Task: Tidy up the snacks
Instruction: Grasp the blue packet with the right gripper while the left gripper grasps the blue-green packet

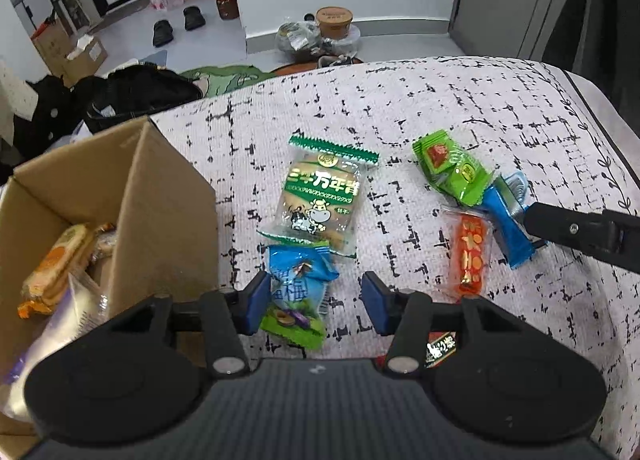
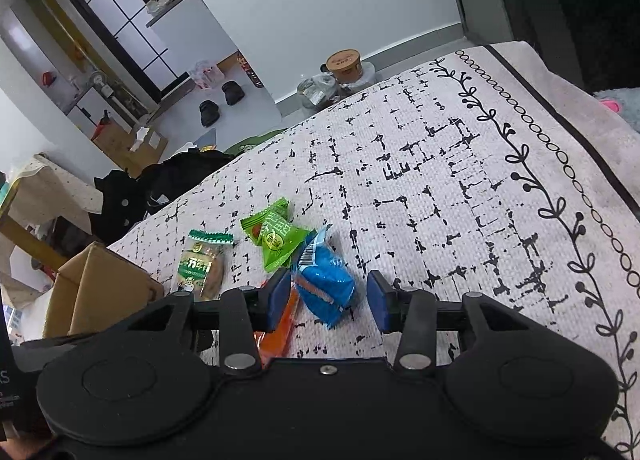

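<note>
- A blue-and-green snack packet (image 1: 298, 292) is seen lying on the patterned cloth (image 1: 440, 107), between the blue pads of the left tongs (image 1: 316, 302); the left pad is at the packet's edge, while the right pad stands clear of it, so the jaws are partly apart and nothing is gripped.
- Just beyond it, a clear biscuit packet with a green top and a cartoon cow (image 1: 320, 199) is laid flat, its near end touching the blue-and-green packet.
- A blue packet (image 2: 326, 286) is found between the pads of the right tongs (image 2: 330, 298); a gap is visible on the right side, and the jaws are partly apart without pressing it.
- A green packet (image 2: 276, 238) is resting against the far end of the blue packet, and an orange packet (image 1: 472, 256) is lying just beside it, partly hidden under the left pad in the right wrist view.
- A dark packet (image 1: 440, 348) is partly hidden behind the left tongs' right finger.
- An open cardboard box (image 1: 160, 195) is placed at the left, well apart from the right-hand group; packaged snacks (image 1: 60, 264) are seen inside it.
- Beyond the cloth, slippers (image 1: 178, 25) are seen on the floor.
</note>
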{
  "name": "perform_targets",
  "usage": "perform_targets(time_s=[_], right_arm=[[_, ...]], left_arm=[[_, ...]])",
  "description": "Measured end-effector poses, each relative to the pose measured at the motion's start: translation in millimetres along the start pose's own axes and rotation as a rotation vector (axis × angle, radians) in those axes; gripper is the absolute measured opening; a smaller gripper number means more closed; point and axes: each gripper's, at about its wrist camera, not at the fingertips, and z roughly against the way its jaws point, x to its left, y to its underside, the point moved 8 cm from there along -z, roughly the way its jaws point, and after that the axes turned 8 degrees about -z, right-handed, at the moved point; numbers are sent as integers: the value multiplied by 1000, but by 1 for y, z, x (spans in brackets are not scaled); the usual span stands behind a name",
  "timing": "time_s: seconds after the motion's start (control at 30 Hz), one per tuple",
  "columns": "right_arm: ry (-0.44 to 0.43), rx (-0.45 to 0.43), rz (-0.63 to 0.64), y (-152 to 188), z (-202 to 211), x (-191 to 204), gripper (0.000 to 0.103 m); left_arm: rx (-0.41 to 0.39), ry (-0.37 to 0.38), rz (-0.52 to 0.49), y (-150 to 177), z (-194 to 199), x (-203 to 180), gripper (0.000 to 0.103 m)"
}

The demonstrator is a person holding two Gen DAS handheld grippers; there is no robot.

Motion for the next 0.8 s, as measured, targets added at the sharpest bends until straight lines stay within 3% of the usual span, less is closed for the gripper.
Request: perform_targets(time_s=[0.33, 0.63, 0.8], right_arm=[[0, 7, 18, -3, -21, 4, 43], [26, 9, 29, 0, -12, 4, 24], [31, -23, 33, 3, 6, 7, 23]], left_arm=[[26, 48, 61, 3, -10, 6, 34], [-9, 106, 66, 2, 7, 6, 32], [-36, 139, 69, -1, 22, 8, 32]])
